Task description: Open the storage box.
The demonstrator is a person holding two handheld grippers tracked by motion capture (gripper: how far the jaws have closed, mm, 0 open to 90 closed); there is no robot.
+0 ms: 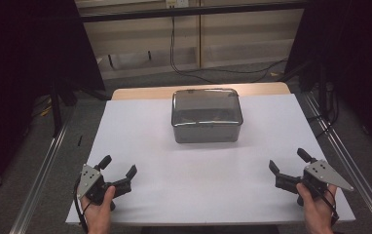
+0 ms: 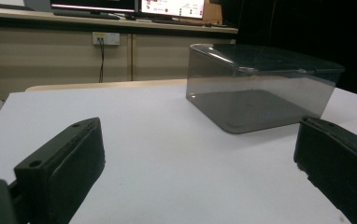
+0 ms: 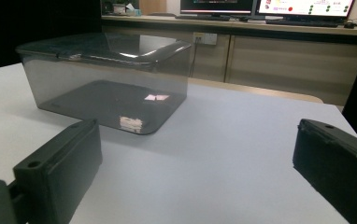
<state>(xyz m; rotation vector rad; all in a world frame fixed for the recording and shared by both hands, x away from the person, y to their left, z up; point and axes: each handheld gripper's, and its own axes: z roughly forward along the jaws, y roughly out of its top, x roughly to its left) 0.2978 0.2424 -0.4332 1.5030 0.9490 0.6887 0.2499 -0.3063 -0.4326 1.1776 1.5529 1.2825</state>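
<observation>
A smoky, see-through plastic box [image 1: 207, 115] with a lid on it stands at the back middle of the white table [image 1: 150, 146]. My left gripper [image 1: 119, 166] rests low at the front left, held by a hand, its jaws open with nothing between them. At the front right my right gripper [image 1: 289, 160] is held the same way, open and empty. The left gripper view has the box [image 2: 260, 86] ahead to the right, past its open gripper [image 2: 200, 168]. In the right gripper view the box [image 3: 104, 77] sits ahead to the left, beyond that open gripper [image 3: 197, 165].
The white sheet covers a wooden tabletop whose far edge [image 1: 140, 92] peeks out. Metal rails [image 1: 43, 165] run along both sides of the table. Cables [image 1: 184, 68] lie on the floor behind, and a counter with monitors [image 3: 303, 7] stands farther back.
</observation>
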